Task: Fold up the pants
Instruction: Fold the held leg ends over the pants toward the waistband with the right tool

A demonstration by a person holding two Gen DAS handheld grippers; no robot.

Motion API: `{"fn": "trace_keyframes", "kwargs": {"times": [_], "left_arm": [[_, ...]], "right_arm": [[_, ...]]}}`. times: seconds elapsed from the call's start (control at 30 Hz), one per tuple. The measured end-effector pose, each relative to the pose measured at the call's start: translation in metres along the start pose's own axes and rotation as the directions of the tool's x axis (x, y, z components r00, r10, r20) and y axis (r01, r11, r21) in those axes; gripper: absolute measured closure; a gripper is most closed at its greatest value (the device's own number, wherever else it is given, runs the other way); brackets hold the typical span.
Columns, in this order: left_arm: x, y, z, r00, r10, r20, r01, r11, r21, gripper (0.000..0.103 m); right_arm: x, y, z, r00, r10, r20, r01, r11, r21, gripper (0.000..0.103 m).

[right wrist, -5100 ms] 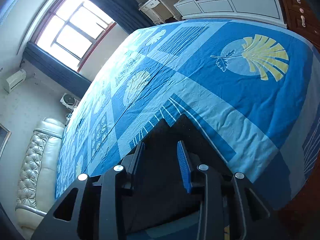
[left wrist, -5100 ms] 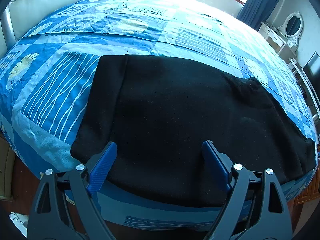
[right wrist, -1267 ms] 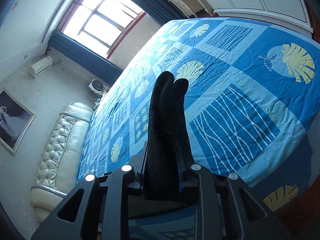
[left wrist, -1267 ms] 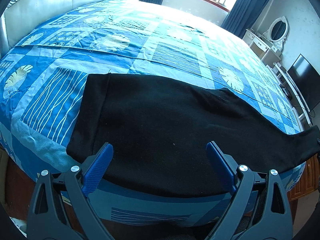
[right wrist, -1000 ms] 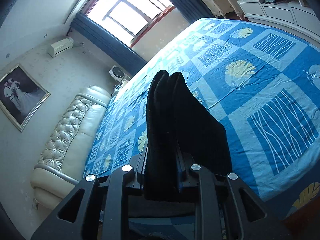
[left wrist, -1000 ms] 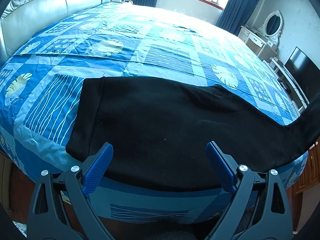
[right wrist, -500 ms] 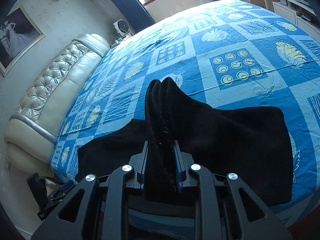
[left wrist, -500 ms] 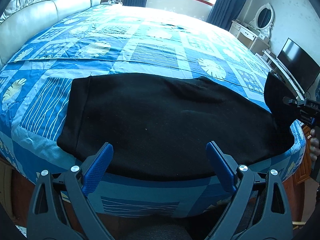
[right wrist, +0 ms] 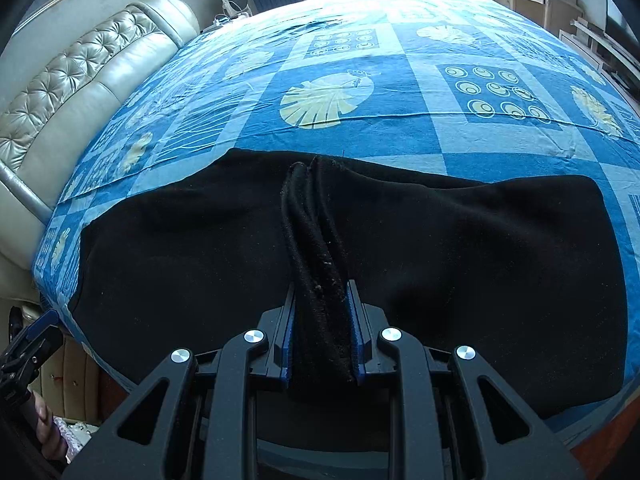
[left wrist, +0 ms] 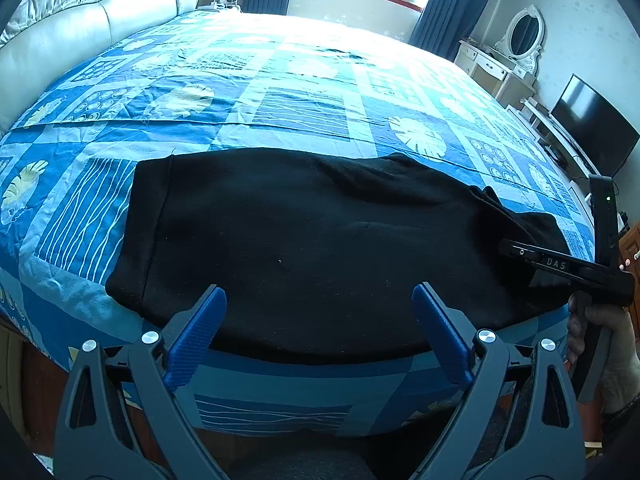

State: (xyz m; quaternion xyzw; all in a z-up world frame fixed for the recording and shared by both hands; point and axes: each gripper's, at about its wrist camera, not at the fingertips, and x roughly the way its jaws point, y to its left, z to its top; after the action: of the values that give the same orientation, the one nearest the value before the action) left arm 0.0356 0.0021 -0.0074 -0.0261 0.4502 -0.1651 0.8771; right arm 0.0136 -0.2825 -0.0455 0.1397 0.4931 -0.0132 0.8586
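Right wrist view: the right hand-held gripper [right wrist: 322, 332] is clenched on a bunched end of the black pants [right wrist: 480, 248], its blue pads pressing either side of a thick roll of layered fabric that rises between them and runs forward over the rest of the garment. Beyond that roll the pants lie spread across the near part of the bed [right wrist: 400, 132], reaching from the left edge to the right edge of the blue patterned cover. At the far left, low in this view, the left hand-held gripper [right wrist: 32, 340] shows as a dark tool with a blue pad, beside the bed's edge. A pale tufted headboard [right wrist: 80, 80] curves along the left side of the bed.

From the left wrist view, the left hand-held gripper [left wrist: 320, 336] stands released, its two blue pads wide apart with nothing between them, hovering over the near hem of the pants [left wrist: 300, 248] by the bed's front edge. The right hand-held gripper [left wrist: 516, 250] comes in from the right, gripping the lifted pant end, with a person's hand [left wrist: 604, 344] on its handle. A dark television [left wrist: 592, 124] and a white dressing table with an oval mirror [left wrist: 520, 36] stand beyond the bed on the right.
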Motion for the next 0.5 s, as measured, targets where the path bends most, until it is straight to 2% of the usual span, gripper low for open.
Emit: {"fn": "trace_keyframes", "kwargs": {"times": [0.5], "left_arm": [[0.001, -0.006, 0.001, 1.000, 0.012, 0.010, -0.012, 1.000, 0.025, 0.009]], "right_arm": [[0.018, 0.033, -0.008, 0.998, -0.056, -0.022, 0.054, 0.997, -0.060, 0.080]]}}
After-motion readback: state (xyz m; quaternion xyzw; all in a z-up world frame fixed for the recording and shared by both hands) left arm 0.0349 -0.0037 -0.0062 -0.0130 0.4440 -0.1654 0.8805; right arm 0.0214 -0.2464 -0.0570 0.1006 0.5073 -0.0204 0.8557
